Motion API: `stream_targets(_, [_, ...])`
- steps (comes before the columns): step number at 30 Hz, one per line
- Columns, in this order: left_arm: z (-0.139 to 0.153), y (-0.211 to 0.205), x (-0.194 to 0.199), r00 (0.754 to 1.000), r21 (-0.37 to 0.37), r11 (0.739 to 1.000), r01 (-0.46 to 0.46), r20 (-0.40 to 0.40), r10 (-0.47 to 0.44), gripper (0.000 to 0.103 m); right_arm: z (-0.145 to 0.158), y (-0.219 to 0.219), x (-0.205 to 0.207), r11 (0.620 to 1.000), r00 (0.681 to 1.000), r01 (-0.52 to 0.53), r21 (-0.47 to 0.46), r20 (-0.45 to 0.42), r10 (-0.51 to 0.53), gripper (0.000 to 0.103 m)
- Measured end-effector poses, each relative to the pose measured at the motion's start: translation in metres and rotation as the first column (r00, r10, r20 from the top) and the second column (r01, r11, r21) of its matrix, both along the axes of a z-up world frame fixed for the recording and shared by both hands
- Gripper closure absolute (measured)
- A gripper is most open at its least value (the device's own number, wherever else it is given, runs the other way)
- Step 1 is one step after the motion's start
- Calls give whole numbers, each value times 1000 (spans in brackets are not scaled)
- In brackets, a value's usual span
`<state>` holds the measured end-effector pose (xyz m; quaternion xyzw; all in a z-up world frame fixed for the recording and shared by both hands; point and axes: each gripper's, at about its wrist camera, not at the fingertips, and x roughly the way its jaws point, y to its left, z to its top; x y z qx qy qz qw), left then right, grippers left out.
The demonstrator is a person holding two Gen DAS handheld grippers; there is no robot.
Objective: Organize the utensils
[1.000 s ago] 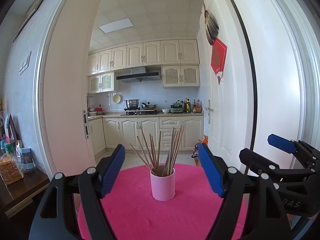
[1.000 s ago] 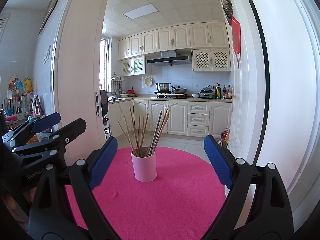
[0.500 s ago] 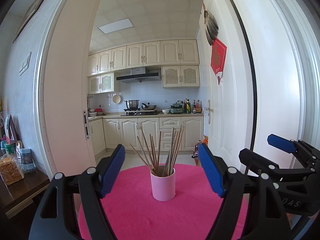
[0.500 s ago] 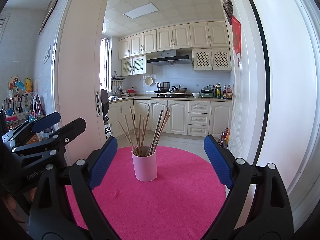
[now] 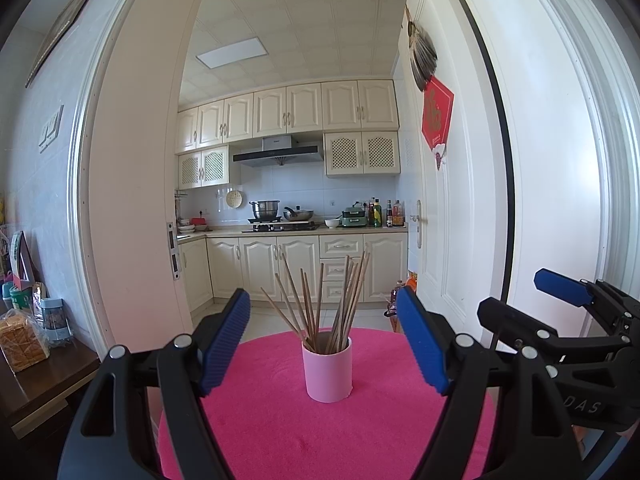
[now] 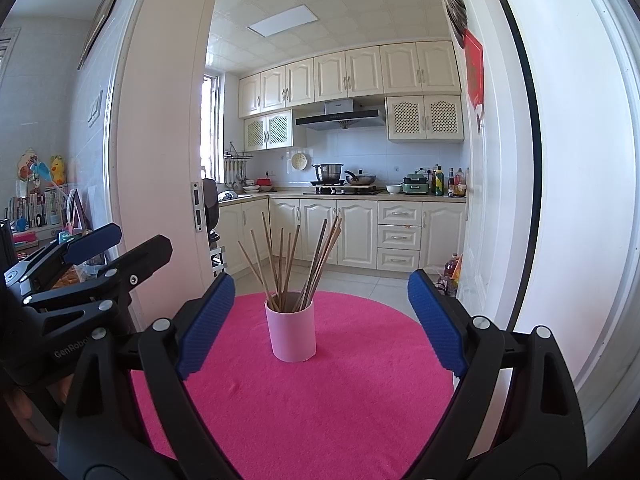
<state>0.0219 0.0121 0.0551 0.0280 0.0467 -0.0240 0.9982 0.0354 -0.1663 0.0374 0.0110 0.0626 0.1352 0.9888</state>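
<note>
On the round, fuzzy pink table [image 5: 280, 432] near the kitchen, nothing has moved since a moment ago, so the thin wooden chopsticks [image 5: 320, 304] already stand in the smooth pink cup [image 5: 327, 372], while the left gripper [image 5: 326, 340] and right gripper [image 6: 322, 320] wait spread wide and empty.

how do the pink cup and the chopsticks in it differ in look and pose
The pink cup is short, wide and smooth; the chopsticks are thin, long brown sticks. The cup stands upright on the pink table; the chopsticks lean and fan outward above its rim. Neither is touched by a gripper.
</note>
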Motion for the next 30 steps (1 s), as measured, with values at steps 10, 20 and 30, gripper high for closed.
stream_targets(10, [0, 1, 1, 1000, 0, 1000, 0, -1, 0, 29, 0, 0, 0, 1000, 1000, 1, 1, 0, -1, 16])
stream_targets(20, [-3, 2, 3, 1000, 3, 1000, 2, -9, -2, 29, 0, 0, 0, 1000, 1000, 2, 1, -7, -2, 16])
stream_targets(30, [-3, 3, 4, 1000, 3, 1000, 2, -11, -2, 29, 0, 0, 1, 1000, 1000, 2, 0, -7, -2, 16])
